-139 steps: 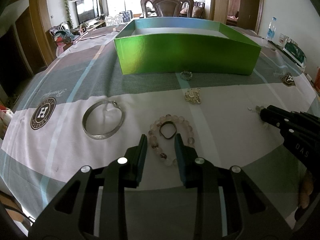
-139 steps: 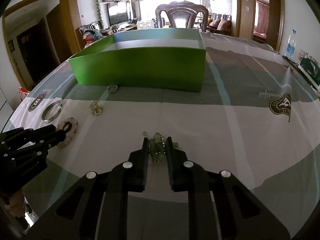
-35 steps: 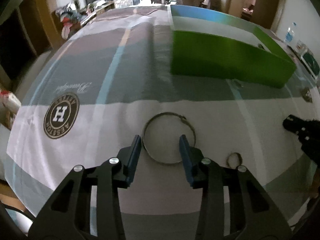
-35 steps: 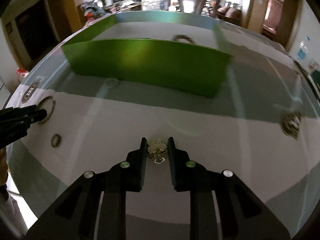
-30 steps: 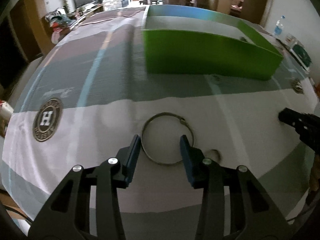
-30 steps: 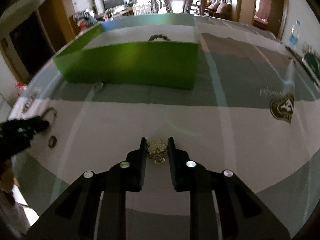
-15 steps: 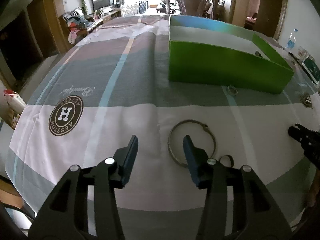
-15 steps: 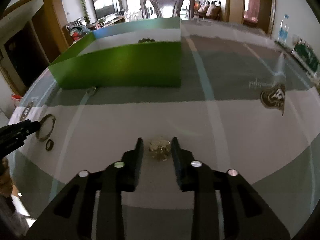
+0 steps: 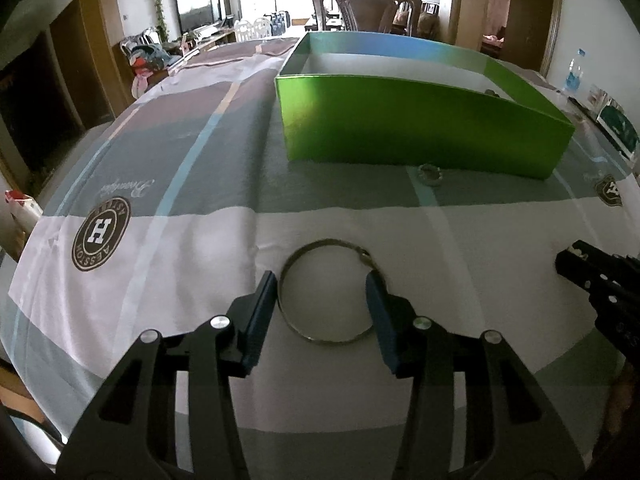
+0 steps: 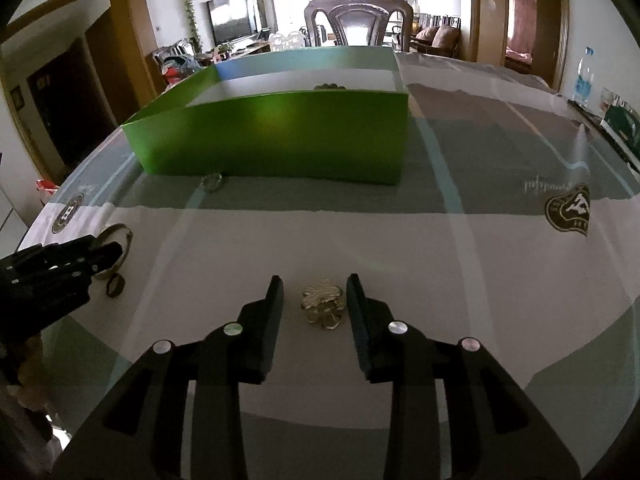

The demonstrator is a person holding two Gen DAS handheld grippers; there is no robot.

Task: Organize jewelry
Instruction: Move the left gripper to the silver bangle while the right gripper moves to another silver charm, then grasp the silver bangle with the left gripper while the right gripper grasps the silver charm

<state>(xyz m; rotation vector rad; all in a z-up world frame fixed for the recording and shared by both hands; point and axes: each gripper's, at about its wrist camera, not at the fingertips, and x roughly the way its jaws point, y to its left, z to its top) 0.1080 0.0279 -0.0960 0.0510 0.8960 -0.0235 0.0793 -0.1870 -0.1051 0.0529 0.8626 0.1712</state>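
A silver bangle (image 9: 326, 291) lies flat on the tablecloth, and my left gripper (image 9: 322, 286) is open with one finger on each side of it. The bangle also shows in the right wrist view (image 10: 120, 240). A gold flower-shaped brooch (image 10: 324, 303) lies on the cloth between the open fingers of my right gripper (image 10: 315, 286). A green box (image 9: 416, 128) stands behind, with a beaded piece (image 10: 330, 87) inside it. A small crystal piece (image 9: 429, 169) lies against the box's front wall. A small dark ring (image 10: 113, 285) lies near the left gripper.
A wooden chair (image 9: 366, 4) stands at the table's far end. A water bottle (image 10: 583, 78) and a green packet (image 10: 622, 124) are at the right edge. The tablecloth (image 9: 160, 240) hangs over the left and near edges.
My left gripper has shifted right so its open fingers now straddle the bangle. My right gripper has opened wider around the brooch, which it gripped a second ago.
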